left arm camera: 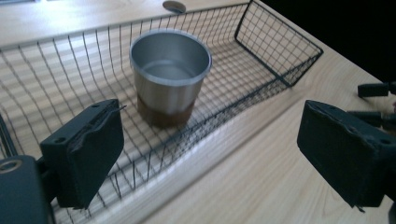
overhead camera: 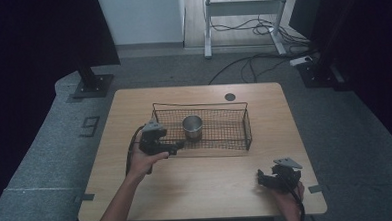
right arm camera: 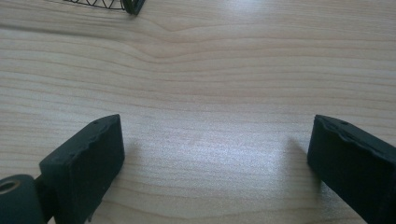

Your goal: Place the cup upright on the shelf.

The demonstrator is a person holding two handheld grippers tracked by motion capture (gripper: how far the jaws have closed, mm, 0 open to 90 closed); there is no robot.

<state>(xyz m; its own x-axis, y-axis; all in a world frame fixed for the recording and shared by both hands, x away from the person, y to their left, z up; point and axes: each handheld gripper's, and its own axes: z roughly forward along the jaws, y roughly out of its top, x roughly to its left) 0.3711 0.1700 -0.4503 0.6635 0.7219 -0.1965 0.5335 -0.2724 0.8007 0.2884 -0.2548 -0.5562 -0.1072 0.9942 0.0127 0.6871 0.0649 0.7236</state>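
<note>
Metal cup, upright and empty, standing inside the wire basket, left of the basket's middle and closer to its near wall than its far one. Brown band around the cup's foot; steel above, open mouth up.

Just outside the basket's near-left wall: left gripper, aimed toward the cup. Fingers spread, nothing between them. One finger over the mesh of the near wall, the other over bare wood outside the basket. No contact with cup or wire as far as can be told.

Well away from the basket, at the near right corner of the worktop: right gripper, resting low in the hand. Fingers spread wide over plain wood, holding nothing. A corner of the basket just visible at the top edge of the right gripper view.

Step in hand, by judgement: approach to the cup, grasp not yet made. Reach short of the target, with the basket's near wall between fingers and cup.

Next move, likely: lift over the near wall, then descend with the fingers straddling the cup's rim or body. Needed: an opening wide enough for the cup, clearance from the wire, a square closing on opposite sides. Risk: a finger snagging the mesh and dragging the light basket, or a nudge tipping the cup.
</note>
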